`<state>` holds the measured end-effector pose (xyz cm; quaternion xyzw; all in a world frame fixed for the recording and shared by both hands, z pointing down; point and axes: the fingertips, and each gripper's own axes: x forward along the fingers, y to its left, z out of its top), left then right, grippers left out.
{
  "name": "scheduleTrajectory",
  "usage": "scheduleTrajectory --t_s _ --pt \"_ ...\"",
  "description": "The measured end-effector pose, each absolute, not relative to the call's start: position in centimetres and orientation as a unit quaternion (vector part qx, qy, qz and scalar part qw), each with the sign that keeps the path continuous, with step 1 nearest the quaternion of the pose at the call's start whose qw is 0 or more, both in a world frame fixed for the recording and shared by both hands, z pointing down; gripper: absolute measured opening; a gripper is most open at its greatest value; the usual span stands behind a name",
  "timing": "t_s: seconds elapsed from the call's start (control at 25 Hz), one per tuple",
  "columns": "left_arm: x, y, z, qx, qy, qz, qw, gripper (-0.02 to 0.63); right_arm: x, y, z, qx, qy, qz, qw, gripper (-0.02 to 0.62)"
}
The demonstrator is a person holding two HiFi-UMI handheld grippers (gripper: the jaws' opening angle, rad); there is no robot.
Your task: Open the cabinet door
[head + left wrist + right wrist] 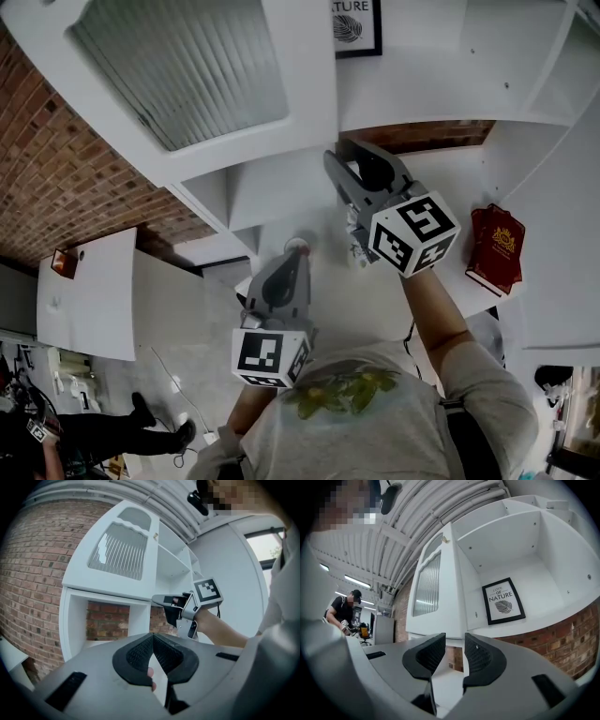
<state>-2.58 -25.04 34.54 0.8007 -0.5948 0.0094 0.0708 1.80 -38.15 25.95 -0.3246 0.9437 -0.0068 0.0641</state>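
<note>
The white cabinet door (pixel 187 66) with its ribbed glass pane stands swung open at the upper left of the head view. In the right gripper view the door (pixel 429 588) shows edge-on, and in the left gripper view the door (pixel 117 550) faces me. My right gripper (pixel 349 159) is held up by the door's free edge, touching nothing; its jaws (pixel 454 637) stand a narrow gap apart with nothing between them. Lower down, my left gripper (pixel 296 247) points at the cabinet's lower shelf with its pads meeting at the tips (pixel 152 635). It holds nothing.
A framed "Love of Nature" print (pixel 504 600) leans in the open upper compartment. A red book (pixel 495 248) lies on the white shelf at right. Brick wall (pixel 56 169) shows behind the cabinet. A white table (pixel 89 291) and a person (pixel 94 436) are at the lower left.
</note>
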Motion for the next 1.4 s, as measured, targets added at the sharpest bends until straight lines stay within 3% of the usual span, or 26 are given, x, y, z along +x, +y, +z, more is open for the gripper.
scheduleTrajectory --t_s 0.68,1.4 --pt "-3.3 -25.3 35.1 0.790 -0.608 0.014 0.077 0.011 1.0 -39.9 26.0 -0.282 0.955 -0.045 0.080 0.103" --pt "-3.2 -25.4 35.2 0.790 -0.608 0.010 0.078 0.011 1.6 -38.9 26.1 -0.264 0.961 -0.013 0.081 0.103"
